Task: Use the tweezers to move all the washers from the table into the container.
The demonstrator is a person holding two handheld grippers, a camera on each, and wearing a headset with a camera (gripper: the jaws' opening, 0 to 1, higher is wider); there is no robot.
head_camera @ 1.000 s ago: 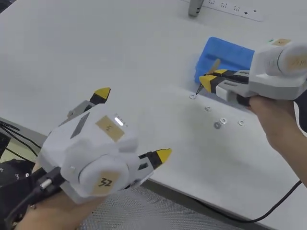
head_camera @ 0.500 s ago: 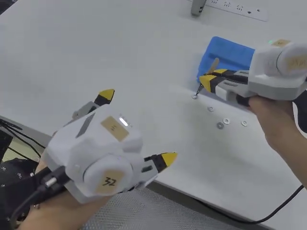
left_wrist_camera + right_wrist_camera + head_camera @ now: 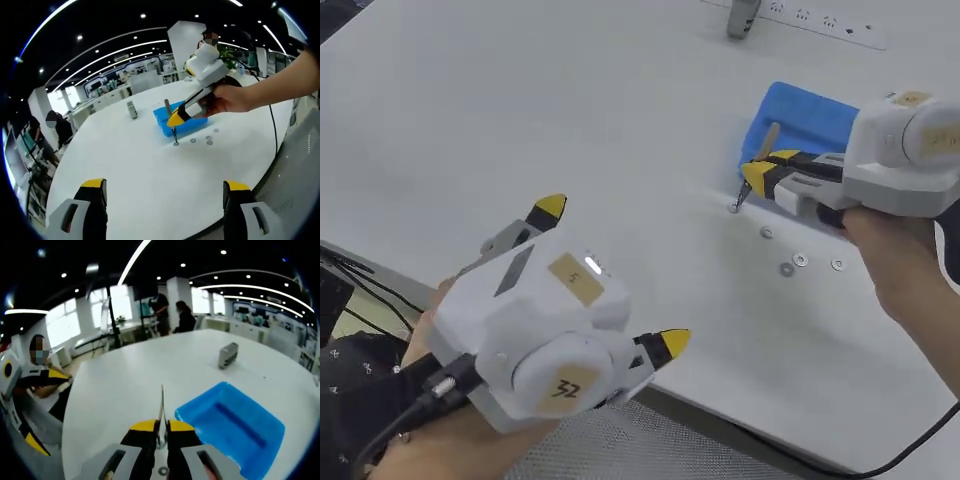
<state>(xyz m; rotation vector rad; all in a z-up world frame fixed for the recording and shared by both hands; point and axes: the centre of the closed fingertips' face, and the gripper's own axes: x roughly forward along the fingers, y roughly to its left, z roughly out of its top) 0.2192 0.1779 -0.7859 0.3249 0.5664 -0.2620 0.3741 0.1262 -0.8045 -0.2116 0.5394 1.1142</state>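
We see the blue container [image 3: 810, 115] on the white table [image 3: 520, 100], just beyond the right gripper [image 3: 756, 172]. It is a shallow, open tray. In the right gripper view its floor shows blue with a darker strip along the middle, and we cannot tell whether anything lies inside.

The right gripper's jaws are pinched narrow on the tweezers [image 3: 740, 196], which cross them nearly upright. Their upper end rises in front of the container's near wall, and their tip points down at the table just beside that wall. At the tip lies one washer [image 3: 733, 208]; we cannot tell whether the tweezers grip it or merely touch it.

Four more washers [image 3: 801, 260] lie loose on the table to the right of it, near the container but outside it, beside the hand that holds the right gripper.

The left gripper [image 3: 611, 275] hovers over the table's near edge, well apart from the container, its jaws spread wide and empty.
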